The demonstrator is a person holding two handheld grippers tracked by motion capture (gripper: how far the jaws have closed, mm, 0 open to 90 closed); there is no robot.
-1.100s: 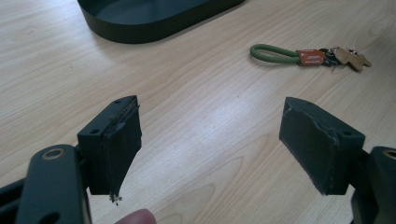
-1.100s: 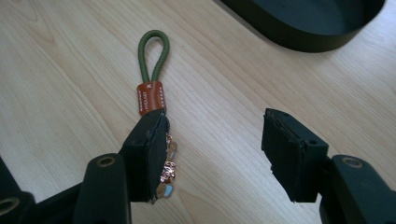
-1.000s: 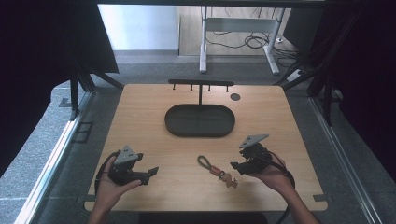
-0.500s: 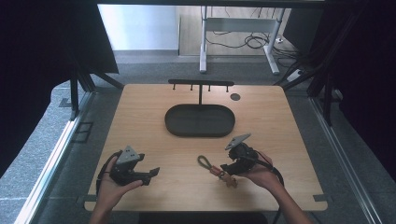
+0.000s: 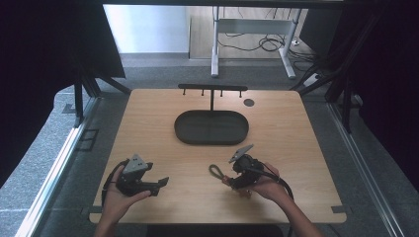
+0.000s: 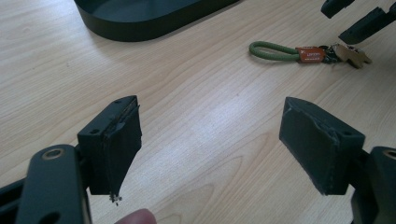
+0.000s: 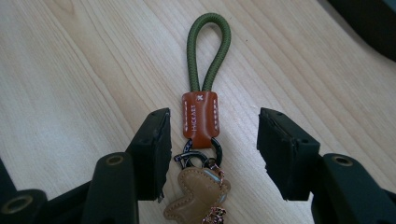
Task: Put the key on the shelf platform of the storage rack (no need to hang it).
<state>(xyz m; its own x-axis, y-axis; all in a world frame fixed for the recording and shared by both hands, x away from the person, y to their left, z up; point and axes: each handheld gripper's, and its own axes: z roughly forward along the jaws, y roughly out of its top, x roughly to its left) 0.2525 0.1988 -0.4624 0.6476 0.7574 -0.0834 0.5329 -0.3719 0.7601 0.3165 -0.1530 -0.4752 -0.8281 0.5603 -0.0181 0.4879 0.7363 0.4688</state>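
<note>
The right gripper (image 7: 212, 140) straddles the keychain (image 7: 201, 116) lying on the table (image 5: 296, 128), fingers apart and just closing, pads seemingly not yet touching; next, squeeze its leather tab; the left gripper (image 6: 219, 140) waits open

The table (image 5: 148, 123) is light wood with a soft grain. It sits in the middle of the high view. A dark oval tray (image 5: 211, 127) lies on it, a bit above the middle. Behind the tray stands a thin black rack (image 5: 212, 89) with small pegs. A small dark round spot (image 5: 249, 102) is near the upper right. A keychain (image 5: 217, 173) with a green loop lies flat on the wood, lower middle.
</note>
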